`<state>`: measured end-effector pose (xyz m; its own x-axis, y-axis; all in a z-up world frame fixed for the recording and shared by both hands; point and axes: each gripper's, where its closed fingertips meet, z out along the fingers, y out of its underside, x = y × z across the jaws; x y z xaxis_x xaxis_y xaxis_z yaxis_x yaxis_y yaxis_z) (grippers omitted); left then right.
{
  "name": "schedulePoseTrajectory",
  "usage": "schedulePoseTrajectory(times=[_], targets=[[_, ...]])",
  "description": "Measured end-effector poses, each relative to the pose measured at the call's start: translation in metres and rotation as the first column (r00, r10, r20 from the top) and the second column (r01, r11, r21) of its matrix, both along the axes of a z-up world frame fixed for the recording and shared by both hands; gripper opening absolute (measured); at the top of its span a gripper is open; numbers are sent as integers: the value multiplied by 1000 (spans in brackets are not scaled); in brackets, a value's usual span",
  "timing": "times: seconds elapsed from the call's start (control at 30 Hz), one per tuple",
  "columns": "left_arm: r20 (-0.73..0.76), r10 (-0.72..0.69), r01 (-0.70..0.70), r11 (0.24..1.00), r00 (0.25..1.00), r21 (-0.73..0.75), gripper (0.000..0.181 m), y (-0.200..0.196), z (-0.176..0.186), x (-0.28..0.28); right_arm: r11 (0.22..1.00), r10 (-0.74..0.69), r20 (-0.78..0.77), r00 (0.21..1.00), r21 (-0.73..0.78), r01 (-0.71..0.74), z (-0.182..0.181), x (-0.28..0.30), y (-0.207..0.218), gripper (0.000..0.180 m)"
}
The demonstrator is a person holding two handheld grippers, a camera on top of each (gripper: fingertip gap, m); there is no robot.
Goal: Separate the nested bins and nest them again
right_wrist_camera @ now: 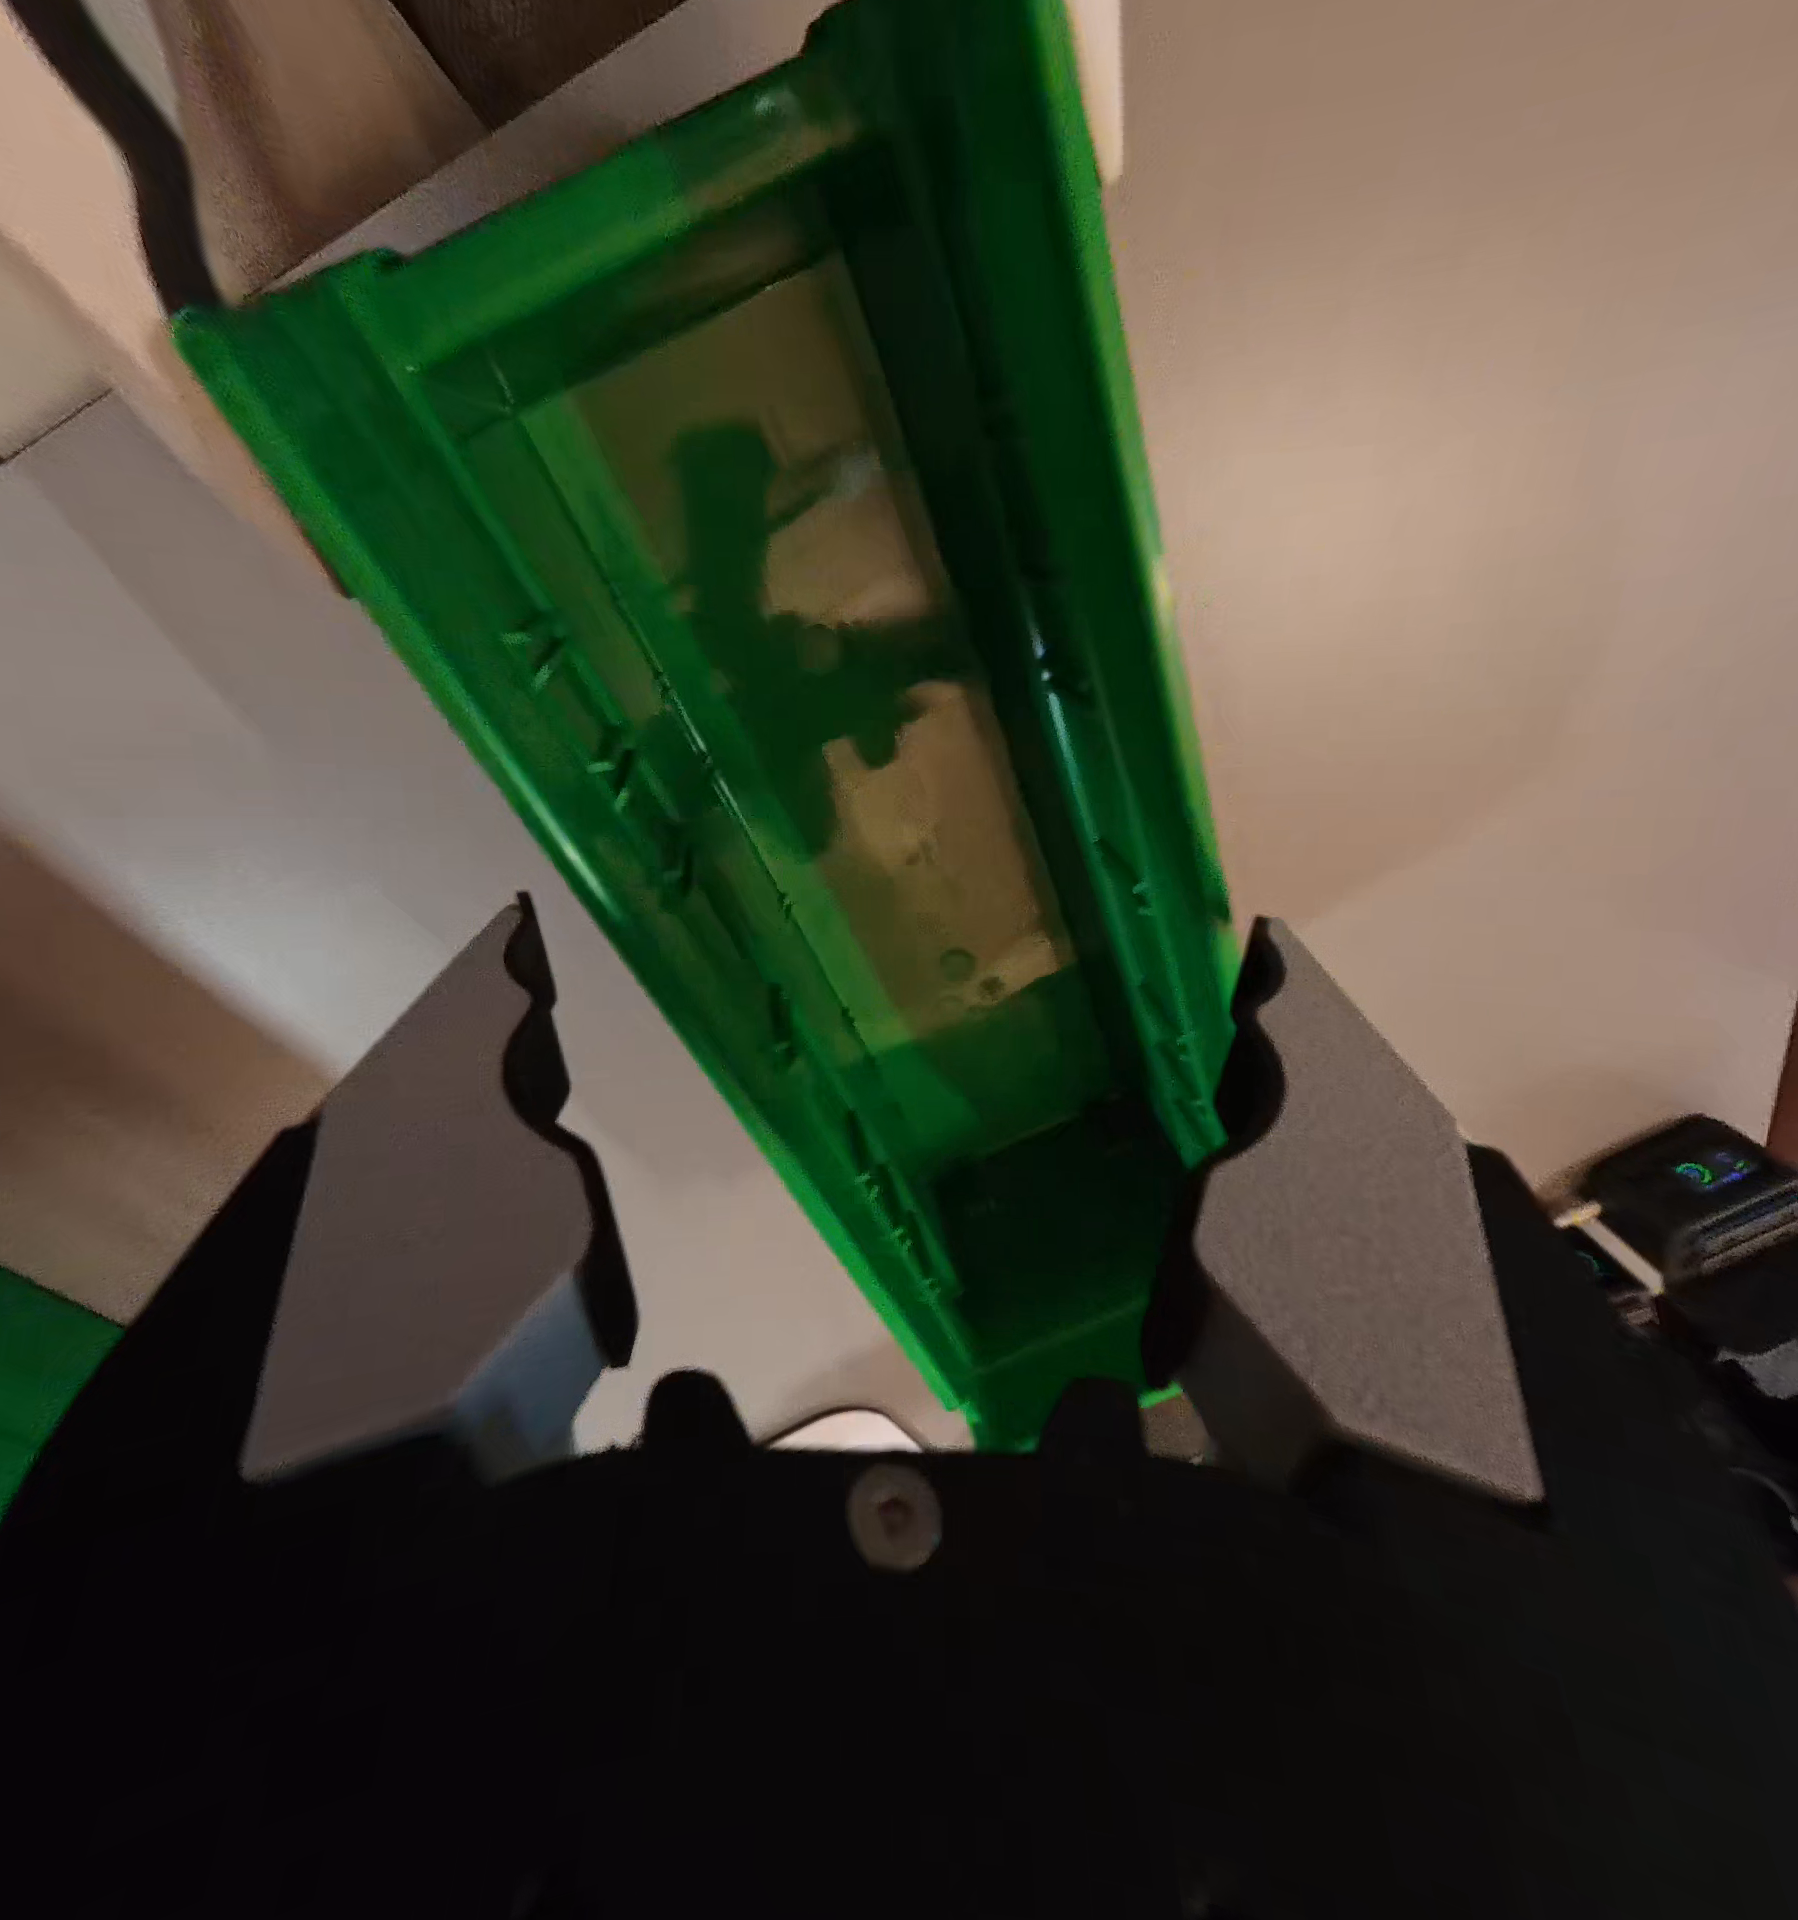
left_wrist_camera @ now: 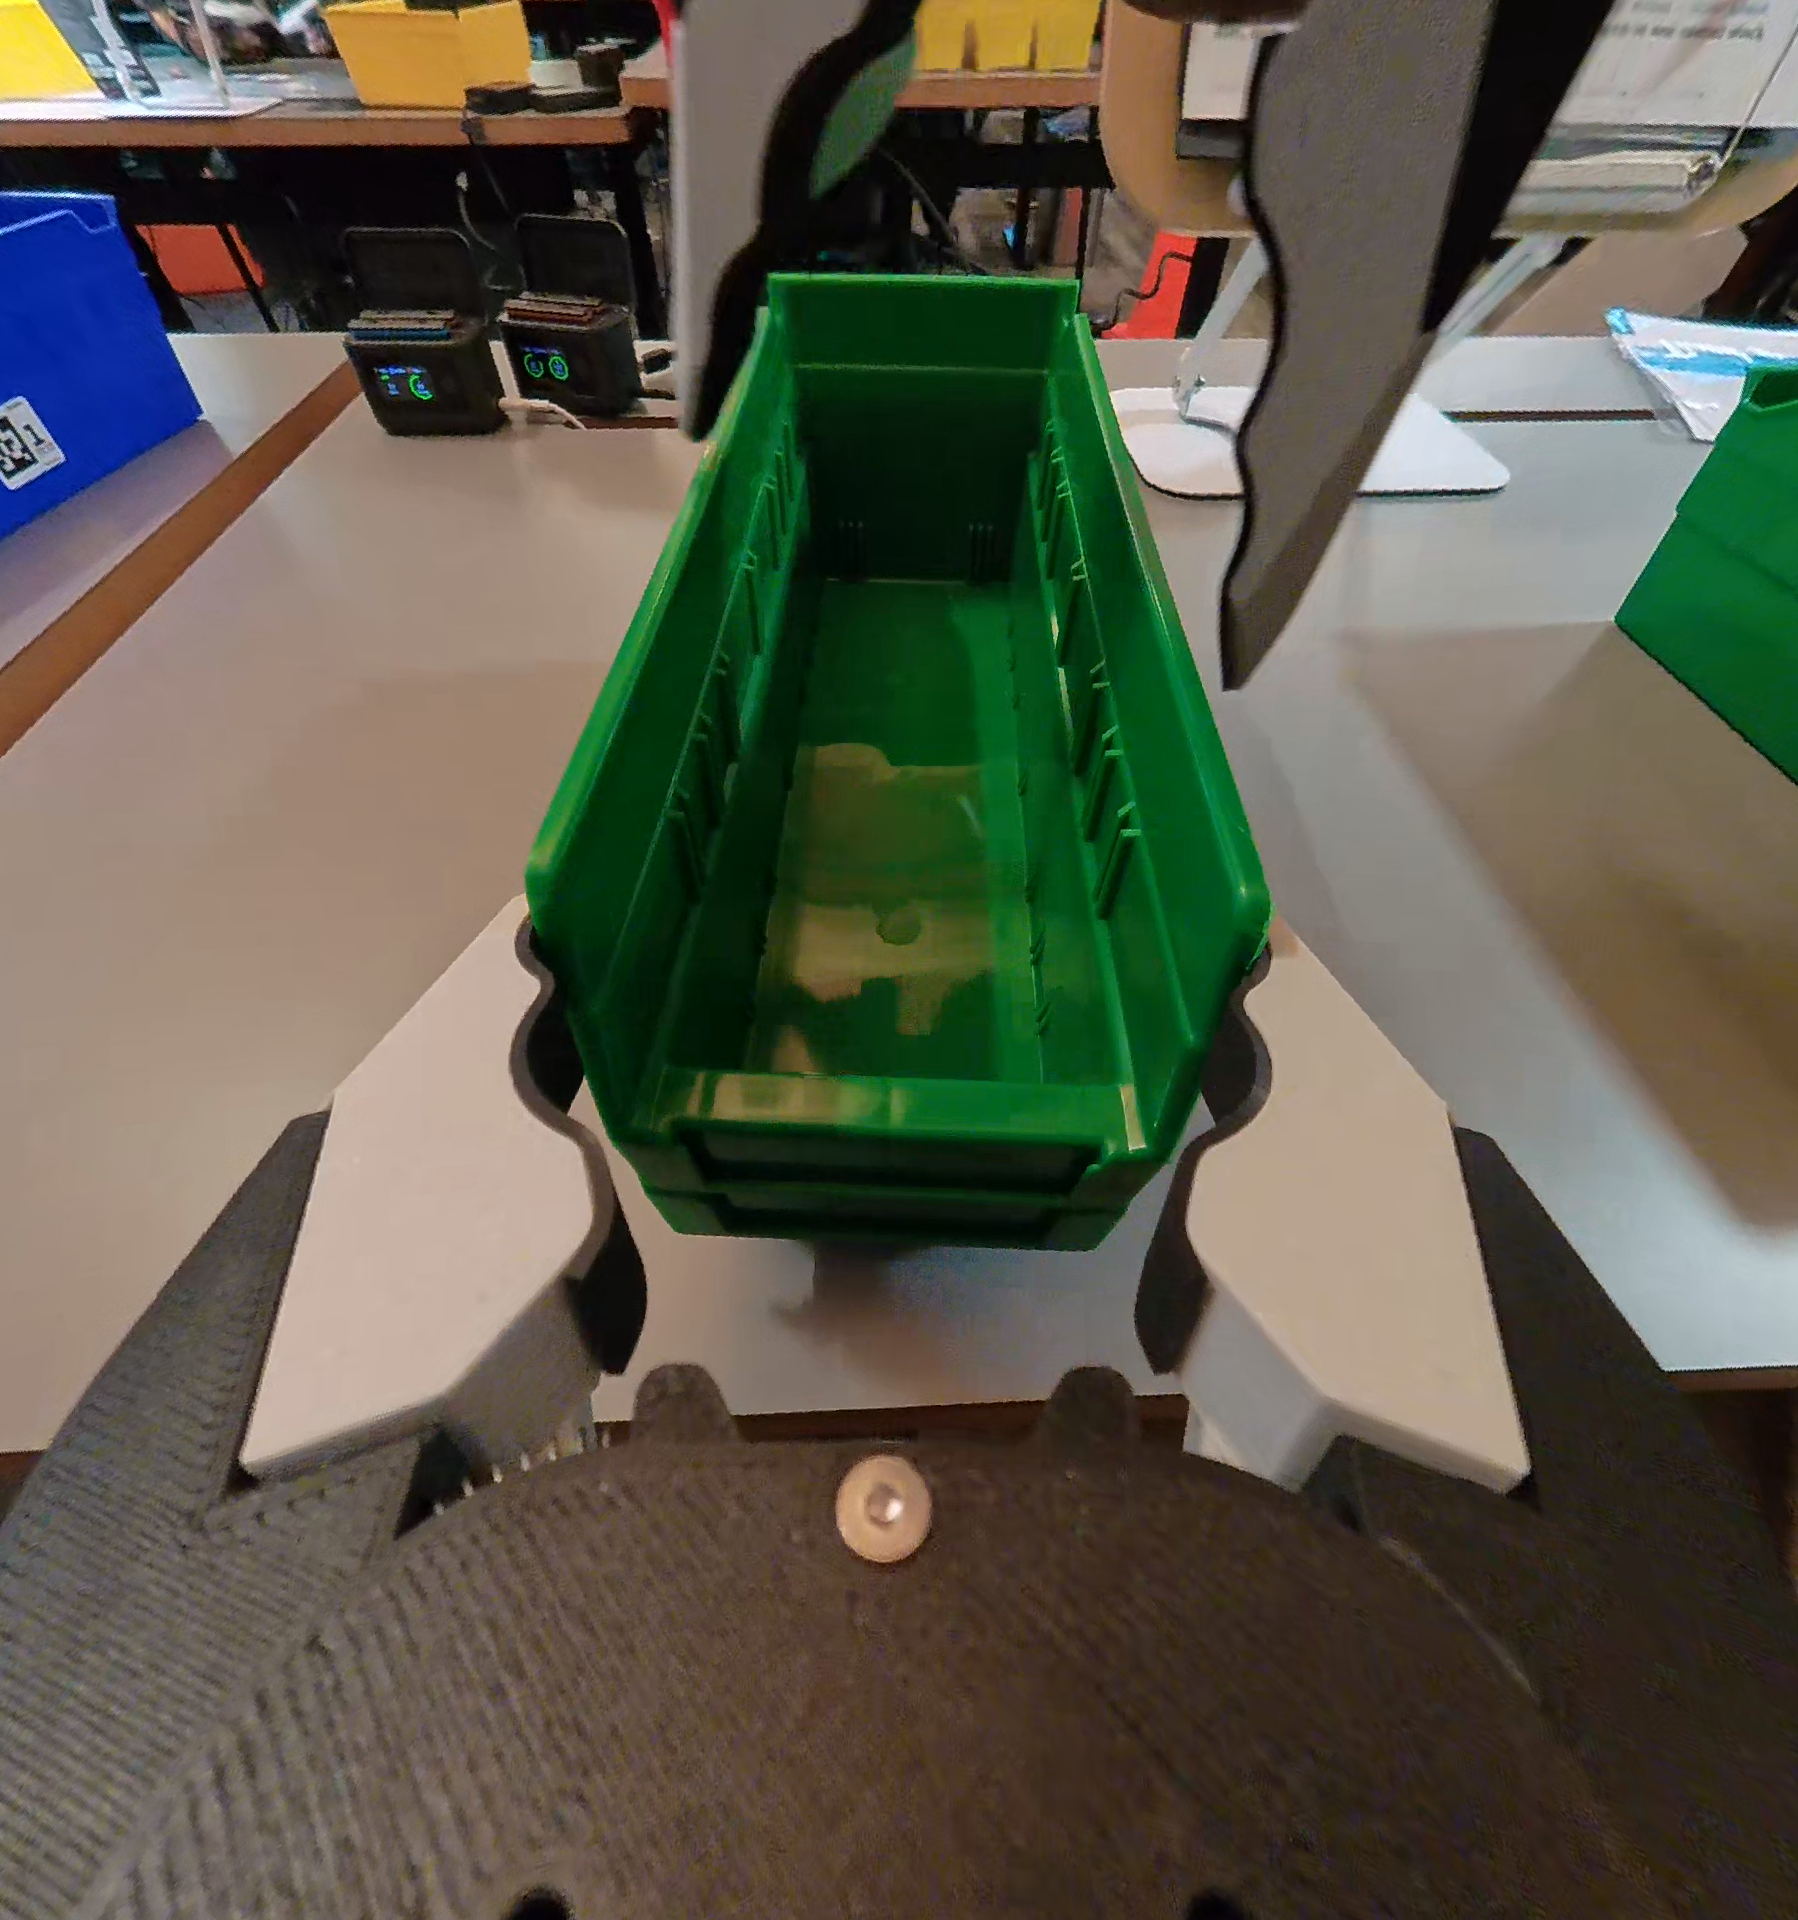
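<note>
Grey bench [left_wrist_camera: 355,727] carrying nested green bins [left_wrist_camera: 895,790]; left gripper [left_wrist_camera: 890,1039] jaws clamping the stack's near end on both sides; right gripper [right_wrist_camera: 890,1049] jaws spread over the far end, one finger touching a wall

The grey tabletop [left_wrist_camera: 375,727] carried the nested green bins [left_wrist_camera: 895,790] near its front edge. A second green bin [left_wrist_camera: 1768,623] sat right; a white stand base [left_wrist_camera: 1414,457] and two black chargers [left_wrist_camera: 490,364] lay behind.

— Any writing or signs on show?
— A white sticker [left_wrist_camera: 14,442] with a black square code on the blue bin [left_wrist_camera: 43,353] by the tabletop's [left_wrist_camera: 355,675] far left edge. Two small chargers' [left_wrist_camera: 417,379] lit screens there: too small to read.
</note>
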<state>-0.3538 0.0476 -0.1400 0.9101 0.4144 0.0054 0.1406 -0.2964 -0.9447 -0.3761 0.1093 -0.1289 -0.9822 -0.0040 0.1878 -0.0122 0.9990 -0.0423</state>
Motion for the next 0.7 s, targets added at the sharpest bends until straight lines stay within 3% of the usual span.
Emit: schedulePoseTrajectory(times=[0.2,0.3,0.43,0.7], targets=[[1,-7,7,1000,1000,1,123,0,0,0,987,61,109,992,143,-77,-15,-5,4,129],[22,0,-1,1000,1000,23,122,-1,1,-2,980,73,135,988,176,-97,-12,-6,4,113],[28,-20,19,999,999,40,123,2,-1,-1,974,99,134,986,190,-123,-9,-7,5,96],[3,-1,1,1000,1000,-13,135,3,-18,-4,974,123,71,990,181,-134,-3,-8,2,95]])
